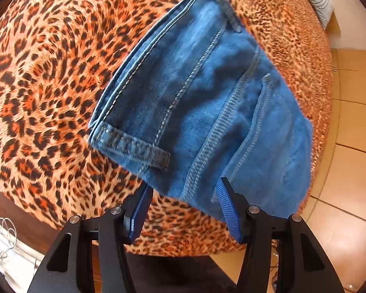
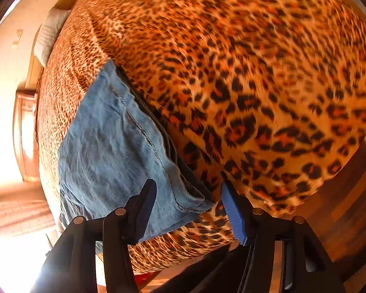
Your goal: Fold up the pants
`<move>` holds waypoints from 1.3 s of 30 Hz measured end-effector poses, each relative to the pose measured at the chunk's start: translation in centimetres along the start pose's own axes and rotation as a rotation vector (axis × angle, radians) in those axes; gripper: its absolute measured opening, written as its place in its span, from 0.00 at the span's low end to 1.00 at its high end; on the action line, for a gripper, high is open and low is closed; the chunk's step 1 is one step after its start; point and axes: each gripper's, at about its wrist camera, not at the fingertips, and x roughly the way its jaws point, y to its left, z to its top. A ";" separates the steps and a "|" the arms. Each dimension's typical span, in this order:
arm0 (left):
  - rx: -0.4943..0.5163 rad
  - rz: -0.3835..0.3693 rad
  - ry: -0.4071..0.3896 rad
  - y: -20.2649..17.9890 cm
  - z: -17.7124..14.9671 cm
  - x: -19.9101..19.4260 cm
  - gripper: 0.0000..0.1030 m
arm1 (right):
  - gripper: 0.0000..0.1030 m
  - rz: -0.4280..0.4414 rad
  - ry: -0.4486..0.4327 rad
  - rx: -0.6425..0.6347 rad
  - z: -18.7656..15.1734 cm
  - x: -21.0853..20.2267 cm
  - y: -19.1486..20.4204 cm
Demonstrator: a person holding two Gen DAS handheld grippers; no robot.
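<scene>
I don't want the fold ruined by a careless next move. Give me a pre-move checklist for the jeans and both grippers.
1. Left gripper open: ok, jaws spread, nothing clamped.
2. Right gripper open: ok, jaws spread over the jeans' corner.
3. Jeans folded into a compact stack: ok, layered edges show along one side.
4. Jeans fully supported on the leopard blanket: ok, though the stack lies near the bed's edge.
5. Top layer smooth: not ok, wrinkles show in the right wrist view.
6. Layers aligned underneath: cannot tell, lower layers are hidden.
</scene>
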 end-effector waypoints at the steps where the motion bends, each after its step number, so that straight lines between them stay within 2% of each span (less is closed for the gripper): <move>1: -0.005 0.003 -0.003 -0.2 0.2 0.6 0.34 | 0.56 0.004 -0.019 0.007 -0.2 0.0 0.0; 2: 0.001 0.035 -0.014 -0.5 0.6 0.7 0.27 | 0.51 0.012 -0.035 0.002 -0.2 0.1 0.4; 3: 0.003 0.043 -0.016 -0.8 0.8 0.4 0.22 | 0.22 0.038 -0.033 -0.013 -0.3 0.1 0.9; 4: 0.000 0.027 -0.029 -1.3 1.2 0.9 0.18 | 0.10 0.066 -0.023 -0.016 0.2 1.0 2.5; 6: 0.026 0.028 -0.058 -1.7 1.0 0.0 0.18 | 0.09 0.099 -0.079 -0.058 -0.7 -0.6 4.2; 8: 0.057 0.082 -0.047 -1.4 1.1 1.5 0.19 | 0.09 0.044 -0.086 -0.111 -1.7 -0.9 4.6; 9: 0.041 0.104 -0.016 -0.8 1.4 2.9 0.19 | 0.10 0.007 -0.060 -0.111 -1.9 -0.1 4.2; 11: -0.014 0.076 -0.002 -0.2 1.8 3.3 0.19 | 0.11 -0.061 -0.008 -0.101 -2.6 1.9 3.1; 13: -0.007 0.057 0.013 -0.3 2.1 3.0 0.19 | 0.19 -0.066 -0.020 -0.086 -3.0 2.1 3.0; 14: 0.012 0.061 0.010 -0.3 2.0 2.6 0.20 | 0.22 -0.067 -0.029 -0.077 -3.0 1.8 3.1; 17: 0.127 0.079 0.016 -0.6 1.3 0.7 0.30 | 0.25 -0.129 -0.065 -0.074 -2.1 -0.8 3.0; 20: 0.253 0.034 -0.011 -1.2 -0.1 -2.1 0.33 | 0.31 -0.140 -0.182 -0.112 -0.6 -4.3 4.9; 21: 0.291 0.024 -0.039 -1.7 -0.1 -3.2 0.33 | 0.34 -0.131 -0.204 -0.157 -0.1 -5.0 6.5; 23: 0.318 0.034 -0.114 -2.8 0.9 -5.1 0.44 | 0.41 -0.102 -0.202 -0.257 0.5 -4.8 10.5; 24: 0.321 0.056 -0.156 -3.5 1.9 -5.6 0.60 | 0.44 -0.075 -0.188 -0.323 0.7 -4.3 12.8; 25: 0.326 0.079 -0.188 -4.0 2.9 -6.0 0.72 | 0.46 -0.043 -0.164 -0.396 0.7 -3.1 16.1; 27: 0.314 0.133 -0.220 -5.2 5.8 -5.3 0.71 | 0.53 0.030 -0.082 -0.535 0.1 0.7 23.0; 30: 0.254 0.141 -0.157 -5.5 9.0 -3.8 0.67 | 0.53 0.069 0.020 -0.665 0.0 5.9 30.2; 32: 0.207 0.148 -0.109 -5.9 11.2 -1.7 0.64 | 0.54 0.032 0.047 -0.741 -0.1 9.5 34.4; 34: 0.189 0.143 -0.074 -5.5 11.6 -0.5 0.63 | 0.54 -0.011 0.091 -0.792 0.1 12.8 37.3; 37: 0.171 0.119 -0.051 -5.0 12.4 0.1 0.64 | 0.56 -0.083 0.183 -0.883 -0.1 16.6 39.2; 38: 0.168 0.111 -0.047 -5.0 12.4 0.2 0.64 | 0.62 -0.103 0.215 -0.908 -0.4 17.5 39.5; 39: 0.172 0.102 -0.046 -5.0 11.8 -0.2 0.63 | 0.62 -0.138 0.242 -0.948 -0.8 18.4 39.9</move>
